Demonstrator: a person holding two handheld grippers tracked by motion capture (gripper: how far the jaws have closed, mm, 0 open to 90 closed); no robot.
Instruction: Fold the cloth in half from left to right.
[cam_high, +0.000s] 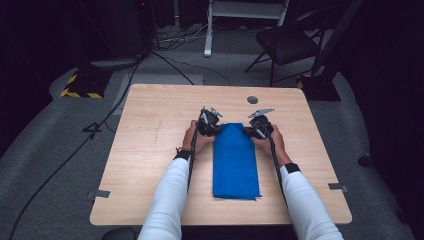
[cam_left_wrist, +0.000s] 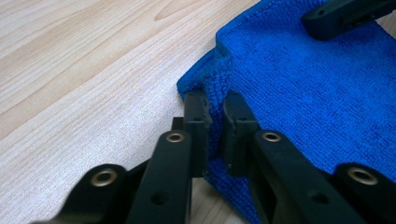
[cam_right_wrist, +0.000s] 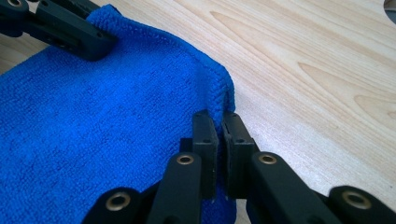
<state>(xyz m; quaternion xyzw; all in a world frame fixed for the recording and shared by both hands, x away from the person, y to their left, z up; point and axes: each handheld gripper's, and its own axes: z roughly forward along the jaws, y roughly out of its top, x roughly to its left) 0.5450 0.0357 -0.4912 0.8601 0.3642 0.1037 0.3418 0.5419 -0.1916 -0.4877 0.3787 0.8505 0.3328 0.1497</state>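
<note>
Cloth (cam_high: 235, 162): blue, folded to a long strip, lying lengthwise mid-table (cam_high: 150, 150), far end between your hands.
Left tool (cam_left_wrist: 215, 122): pinched tight on the far left corner; a ridge of fabric stands up between the jaws.
Right tool (cam_right_wrist: 222, 140): clamped on the far right corner, hem caught between the jaws.
Why: with both far corners held, that edge stays square, likely so you can lift it and fold it toward you.
Watch: grip is shallow; a corner could slip.
</note>
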